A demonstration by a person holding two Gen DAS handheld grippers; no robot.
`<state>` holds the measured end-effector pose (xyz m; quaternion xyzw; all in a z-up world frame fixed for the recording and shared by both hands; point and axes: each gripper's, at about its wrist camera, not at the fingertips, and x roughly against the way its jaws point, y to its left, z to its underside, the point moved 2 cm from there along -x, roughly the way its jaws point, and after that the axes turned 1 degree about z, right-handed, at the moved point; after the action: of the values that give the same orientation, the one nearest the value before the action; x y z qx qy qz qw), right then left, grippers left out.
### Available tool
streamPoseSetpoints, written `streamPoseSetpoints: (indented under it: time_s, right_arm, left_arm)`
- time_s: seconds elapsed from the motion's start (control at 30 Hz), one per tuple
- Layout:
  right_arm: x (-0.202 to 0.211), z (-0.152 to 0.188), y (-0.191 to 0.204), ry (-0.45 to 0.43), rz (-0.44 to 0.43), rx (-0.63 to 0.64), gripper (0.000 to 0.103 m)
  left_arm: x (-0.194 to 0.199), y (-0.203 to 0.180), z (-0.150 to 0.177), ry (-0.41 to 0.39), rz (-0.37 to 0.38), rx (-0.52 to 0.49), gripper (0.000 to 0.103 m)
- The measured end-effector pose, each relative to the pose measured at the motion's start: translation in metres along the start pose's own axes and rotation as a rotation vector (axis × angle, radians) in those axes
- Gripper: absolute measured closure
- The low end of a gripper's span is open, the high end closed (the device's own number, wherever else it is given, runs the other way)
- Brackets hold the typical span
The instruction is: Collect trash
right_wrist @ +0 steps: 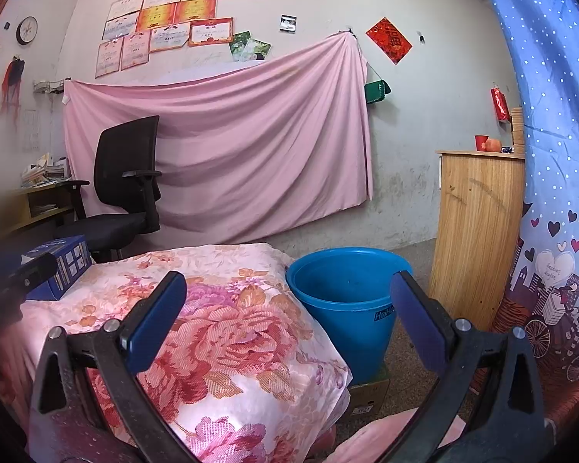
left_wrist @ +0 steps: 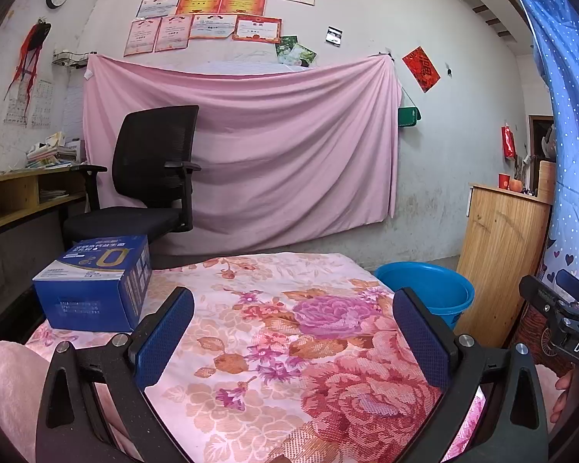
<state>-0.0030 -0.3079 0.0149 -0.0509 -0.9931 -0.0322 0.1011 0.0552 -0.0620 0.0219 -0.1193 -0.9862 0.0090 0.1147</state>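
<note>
A blue carton lies on the left part of a table covered with a floral cloth; its corner shows at the left in the right wrist view, blue carton. A blue plastic bucket stands on a flat cardboard piece on the floor, just right of the table; bucket. My left gripper hovers open over the cloth, right of the carton, holding nothing. My right gripper is open and empty over the table's right edge and the bucket. The right gripper's body shows at the far right in the left wrist view.
A black office chair stands behind the table before a pink sheet hung on the wall. A wooden cabinet with a red cup stands right of the bucket. A blue patterned curtain hangs at the right. A shelf desk with papers is at left.
</note>
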Motion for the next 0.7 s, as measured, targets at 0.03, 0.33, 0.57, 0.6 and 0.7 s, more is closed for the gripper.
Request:
streamPoseSetpoints:
  time_s: [0.03, 0.33, 0.57, 0.6, 0.7]
  right_arm:
    - [-0.0004, -0.0003, 0.0004, 0.0, 0.0, 0.0, 0.0]
    - [-0.0008, -0.0001, 0.0011, 0.003, 0.0, -0.001, 0.0]
    - [-0.0017, 0.0016, 0.0019, 0.007, -0.001, -0.002, 0.0]
    - [-0.0019, 0.0019, 0.0019, 0.007, -0.002, -0.002, 0.0]
    - [-0.0018, 0.0022, 0.0022, 0.009, -0.002, -0.002, 0.0]
  left_arm:
    - [0.0004, -0.0005, -0.0002, -0.001, -0.001, 0.001, 0.002]
    - [0.0006, -0.0009, -0.0002, 0.0, -0.001, 0.003, 0.002]
    - [-0.0001, -0.0018, -0.0005, 0.0, -0.001, 0.002, 0.002]
    - [0.0, -0.0021, -0.0004, -0.001, -0.002, 0.002, 0.002]
    - [0.0, -0.0016, -0.0009, 0.001, -0.003, 0.003, 0.002]
